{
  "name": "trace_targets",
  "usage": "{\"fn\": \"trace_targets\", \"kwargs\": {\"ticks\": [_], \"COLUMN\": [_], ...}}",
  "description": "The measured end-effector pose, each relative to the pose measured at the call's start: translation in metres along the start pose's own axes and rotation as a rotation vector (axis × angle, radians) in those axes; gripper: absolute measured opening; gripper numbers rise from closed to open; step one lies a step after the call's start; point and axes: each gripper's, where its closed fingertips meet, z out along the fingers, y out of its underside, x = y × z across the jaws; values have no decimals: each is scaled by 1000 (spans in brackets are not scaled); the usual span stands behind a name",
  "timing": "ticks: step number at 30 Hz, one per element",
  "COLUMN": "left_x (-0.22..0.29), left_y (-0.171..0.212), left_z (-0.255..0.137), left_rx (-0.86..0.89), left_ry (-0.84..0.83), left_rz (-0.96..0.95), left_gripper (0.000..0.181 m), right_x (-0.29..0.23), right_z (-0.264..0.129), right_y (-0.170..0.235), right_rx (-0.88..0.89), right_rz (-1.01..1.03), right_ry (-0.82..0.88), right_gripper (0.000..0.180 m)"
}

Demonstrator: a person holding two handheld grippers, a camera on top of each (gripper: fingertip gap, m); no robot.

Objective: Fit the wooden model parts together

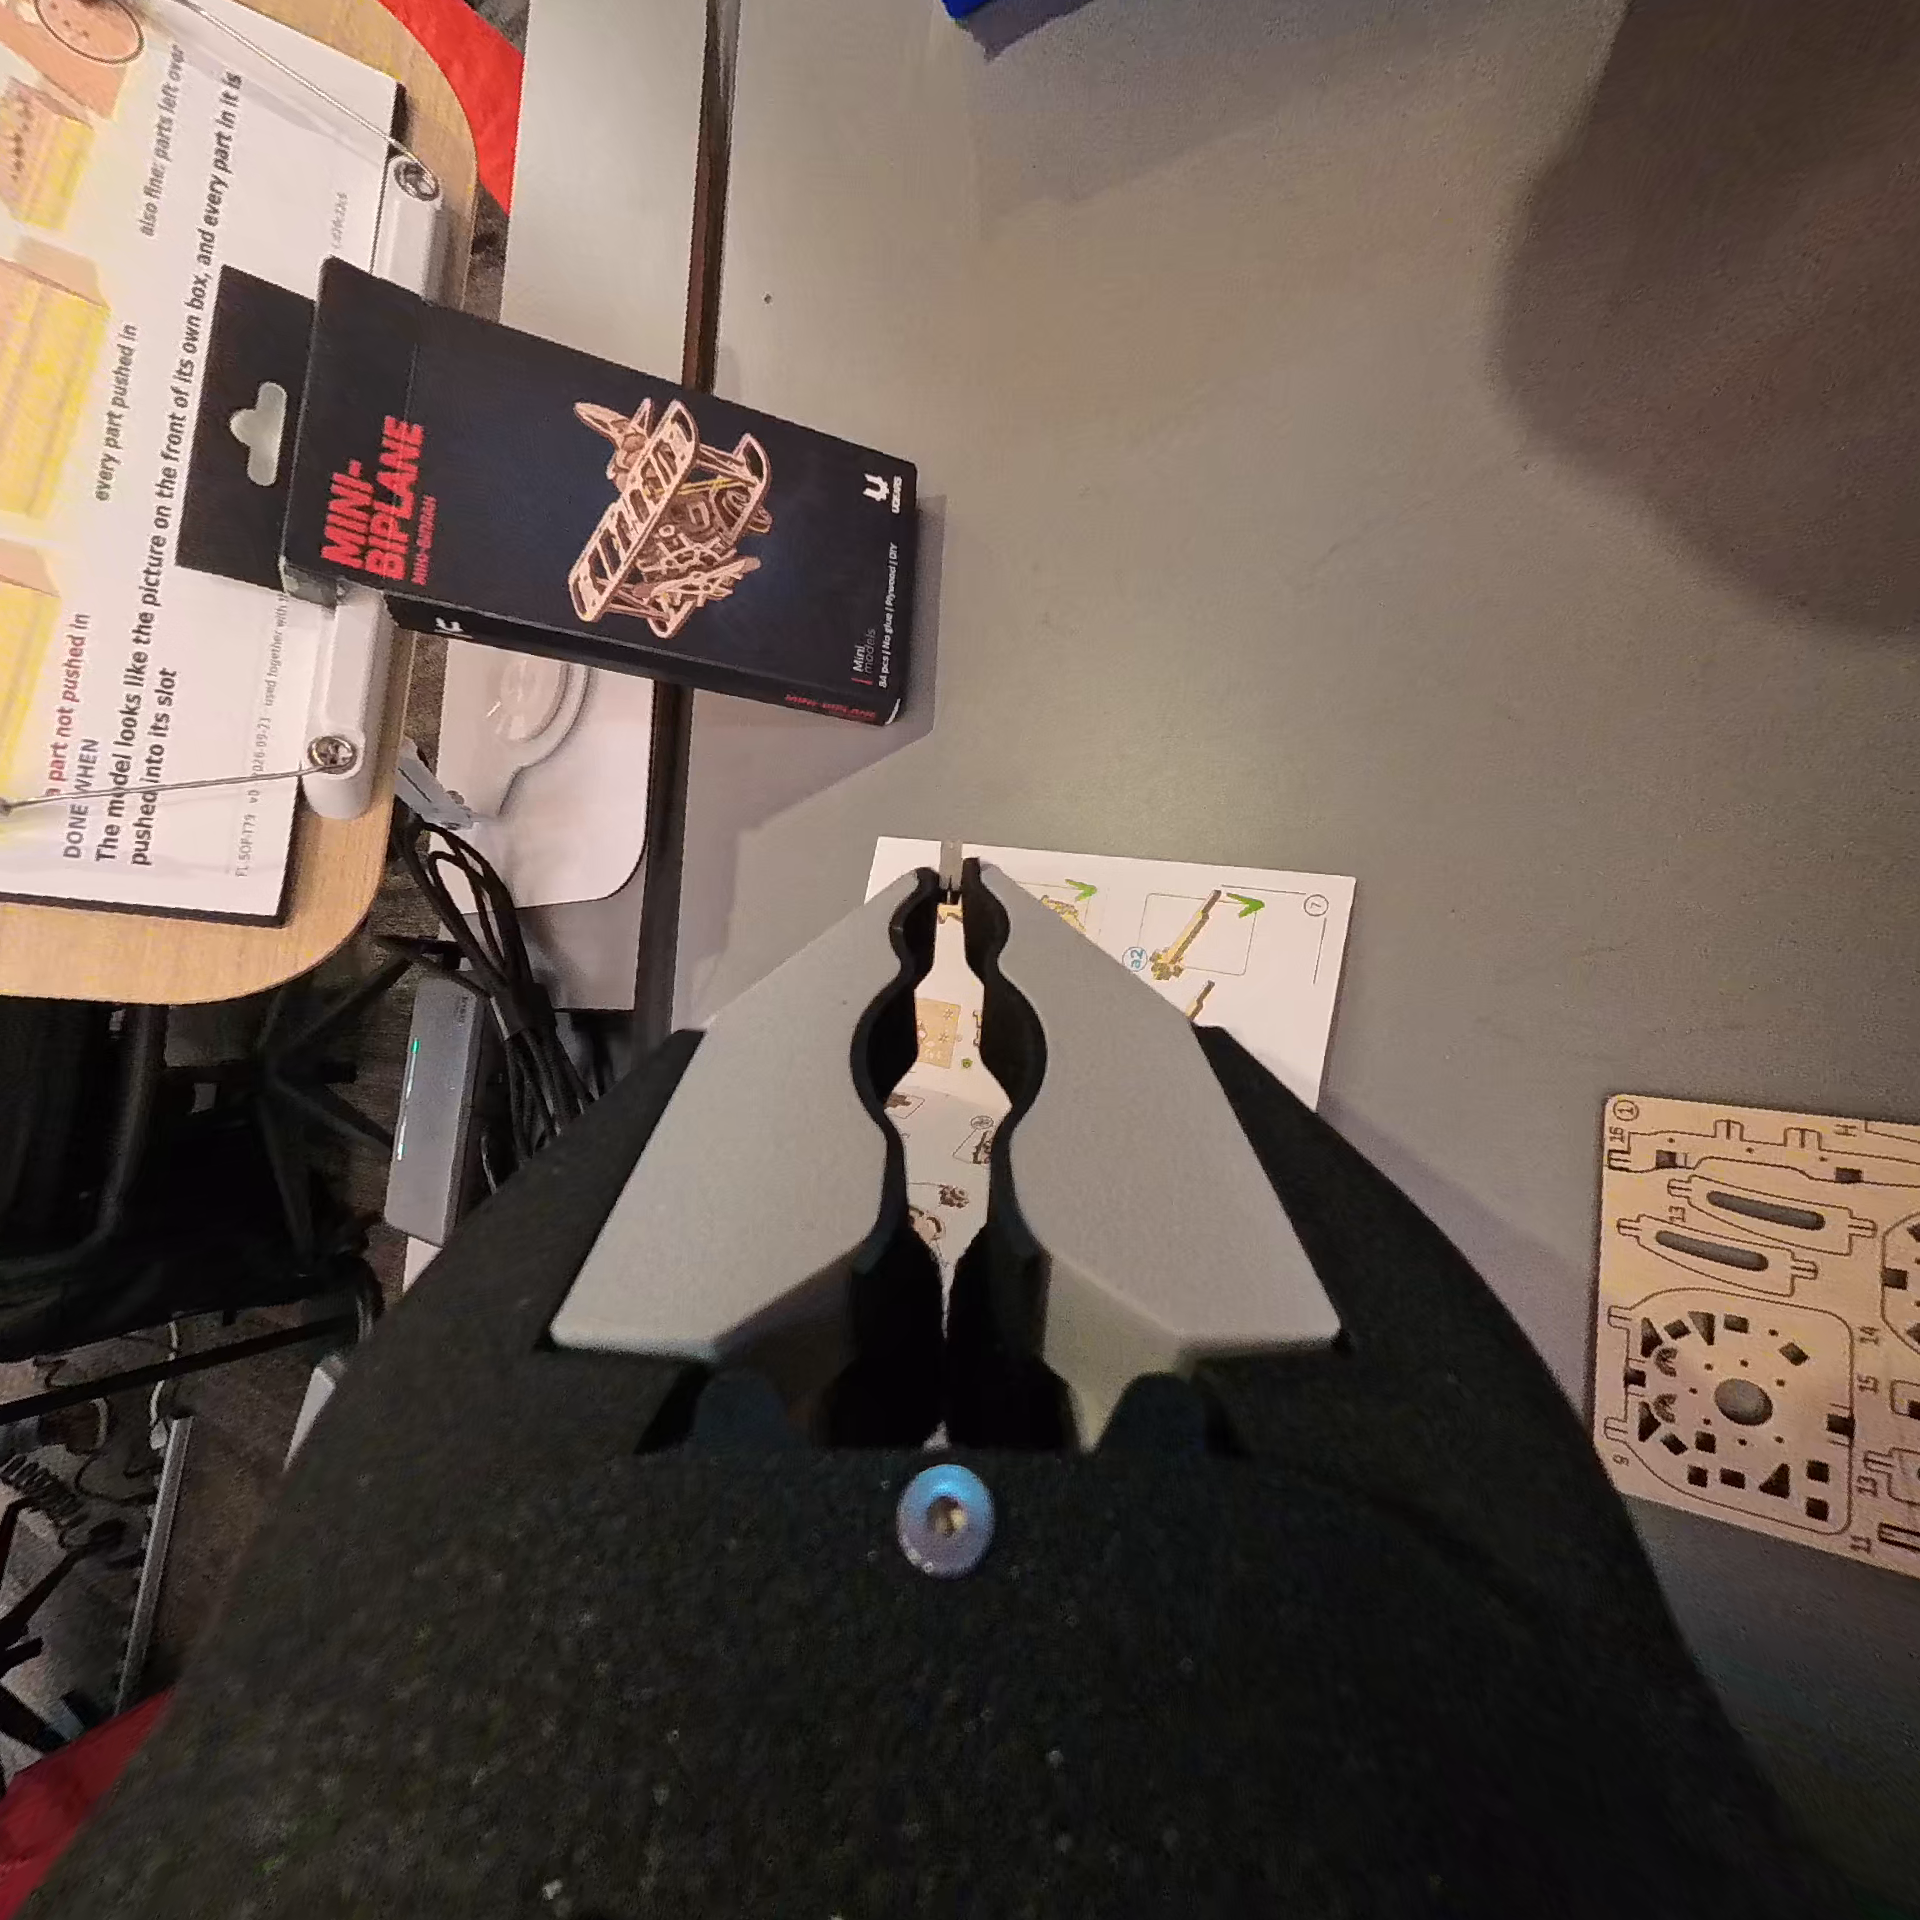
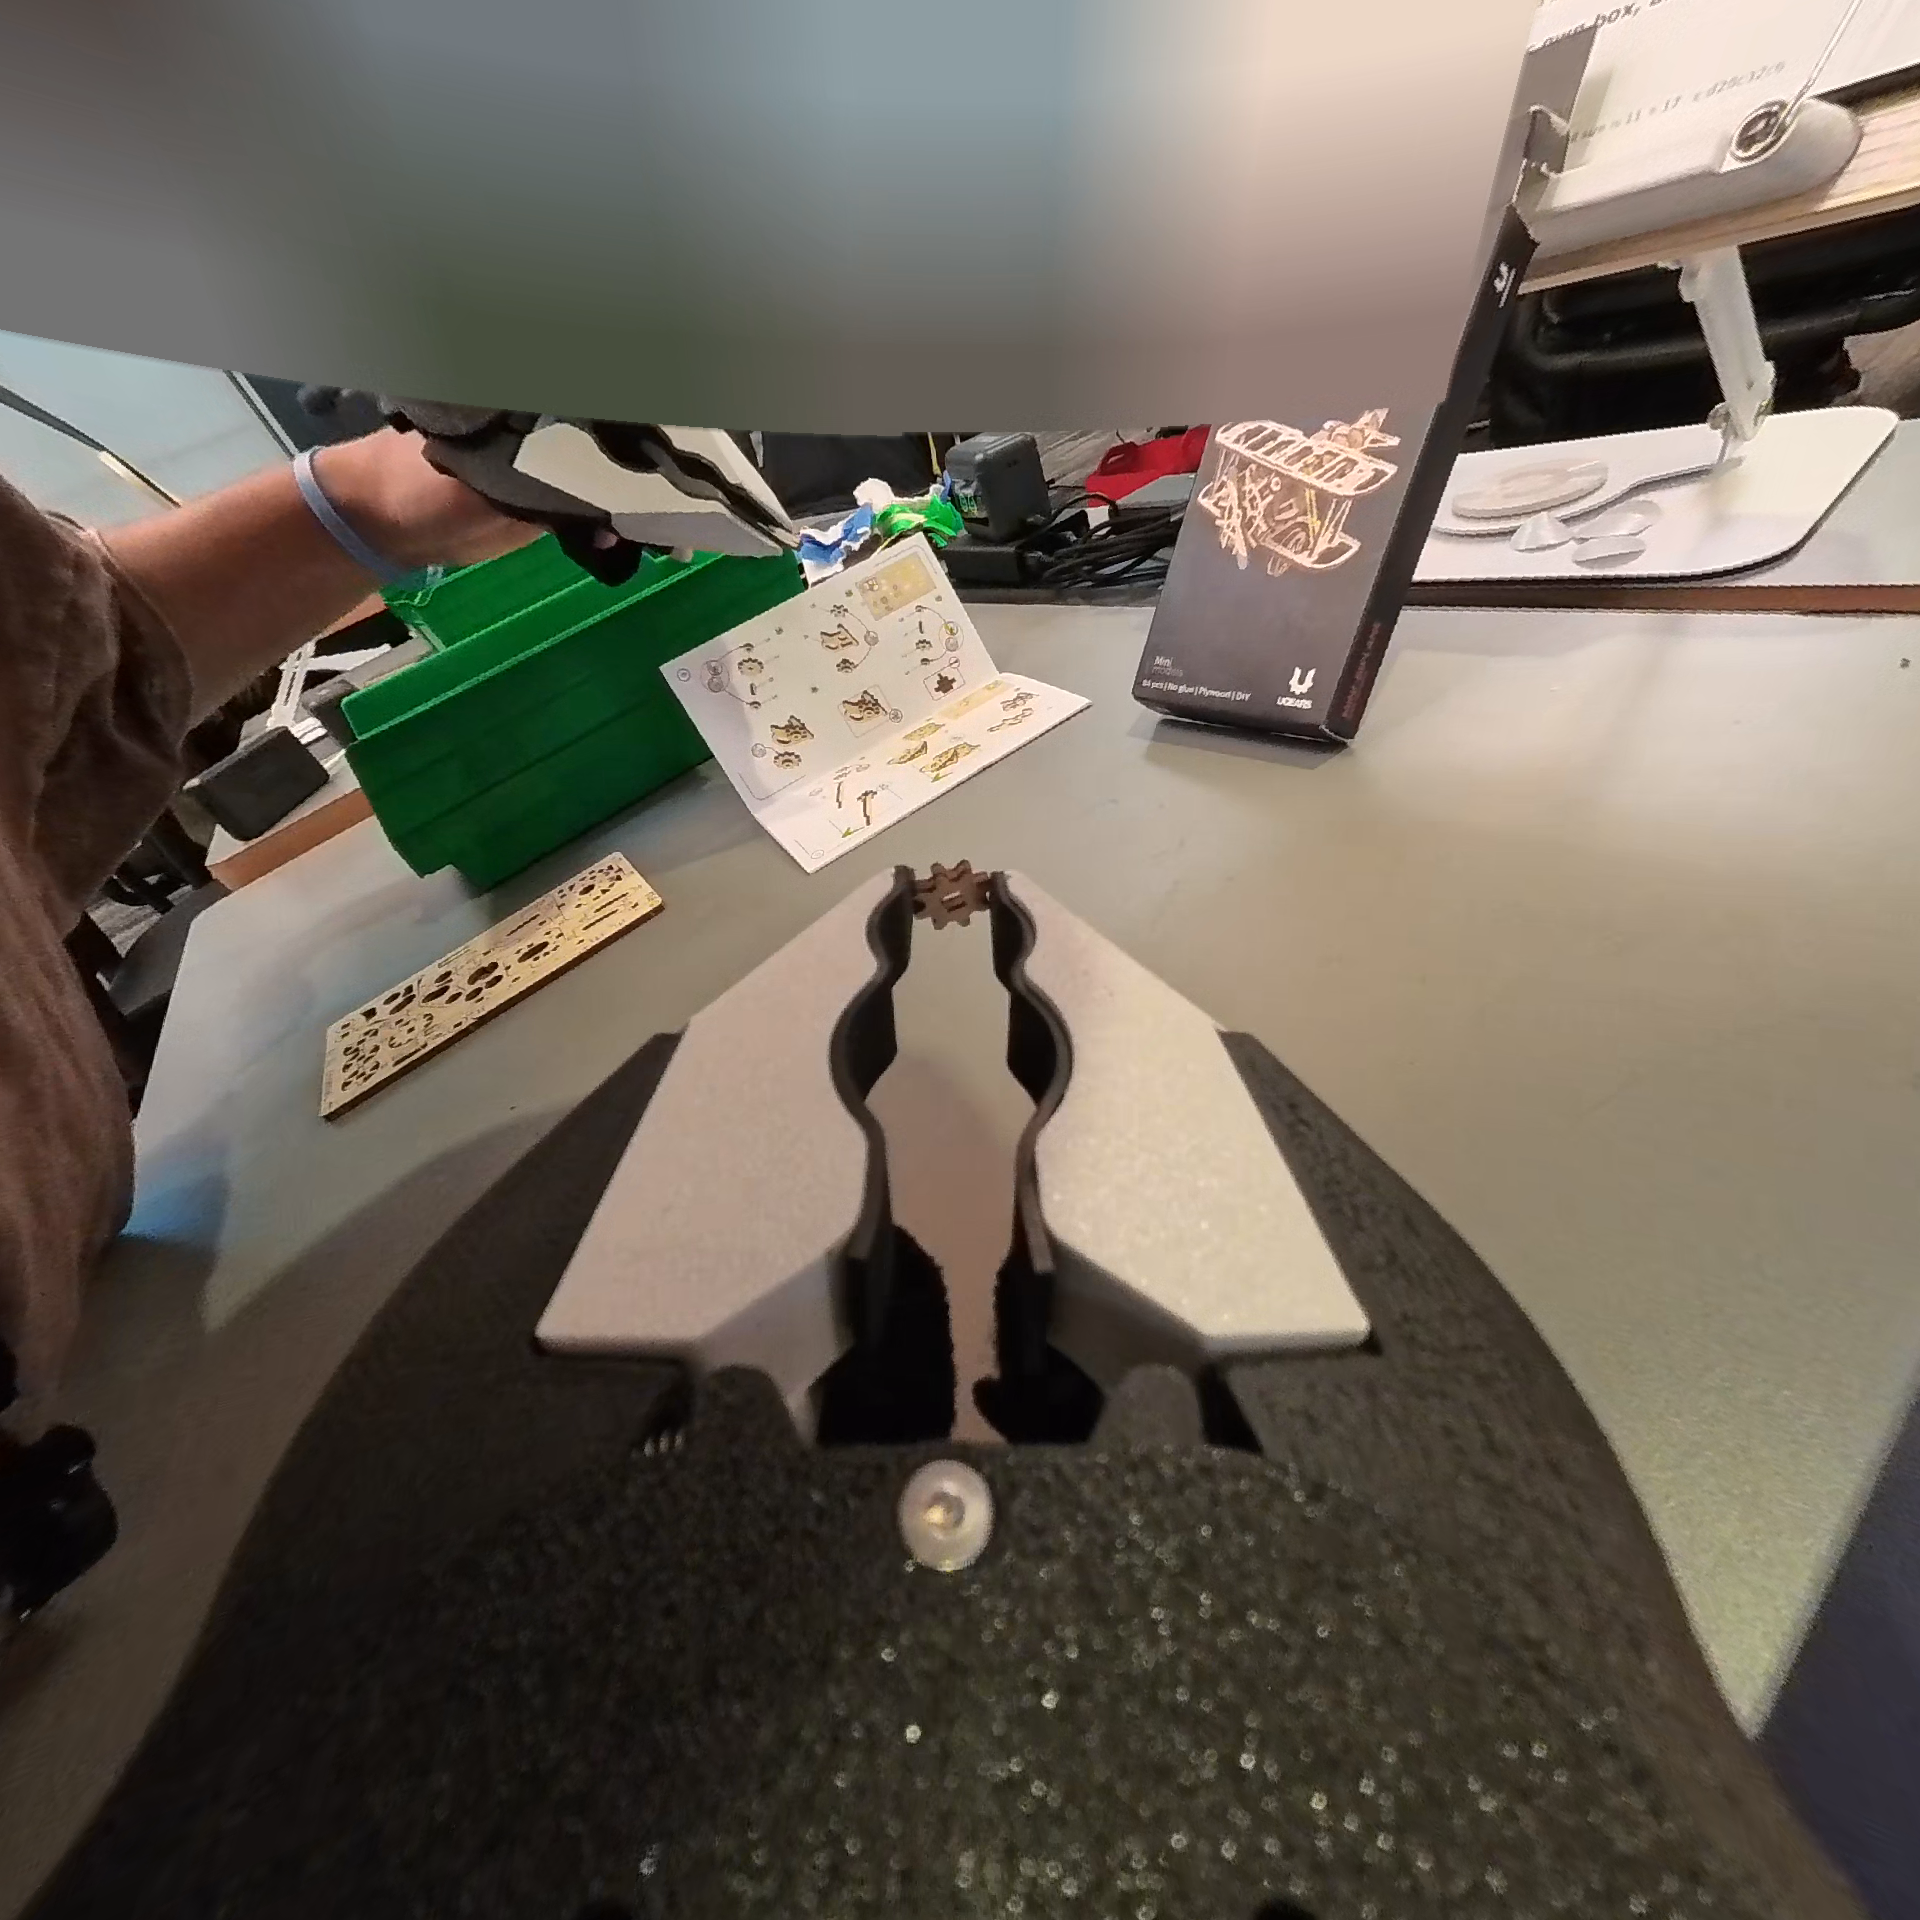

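My left gripper [image 1: 948,878] is shut on a small thin wooden pin [image 1: 950,858] that sticks out past its tips. It hangs above the folded instruction leaflet [image 1: 1247,935]. My right gripper [image 2: 951,885] is shut on a small wooden gear [image 2: 948,898] and holds it above the grey table [image 2: 1351,935]. The left gripper also shows in the right wrist view [image 2: 665,488], held up by a hand at the far left, well apart from the gear. A plywood parts sheet [image 2: 488,987] lies flat on the table; it also shows in the left wrist view [image 1: 1766,1330].
The black model box [image 2: 1299,551] stands upright at the back right; it also shows in the left wrist view [image 1: 623,540]. Green bins [image 2: 520,707] sit at the back left beside the leaflet [image 2: 873,707]. A stand with a printed page [image 1: 156,468] and cables [image 1: 499,997] lie beyond the table edge. About 25 cm separates my left fingertips from my right.
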Motion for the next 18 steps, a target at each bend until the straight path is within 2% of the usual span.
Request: {"fn": "trace_targets", "kwargs": {"ticks": [18], "left_x": [-1], "left_y": [3], "left_z": [3], "left_rx": [-1], "left_ry": [-4], "left_rz": [-64], "left_gripper": [3], "right_x": [0], "right_z": [0], "right_y": [0], "right_rx": [1], "right_rz": [3], "right_ry": [2], "right_gripper": [14]}}
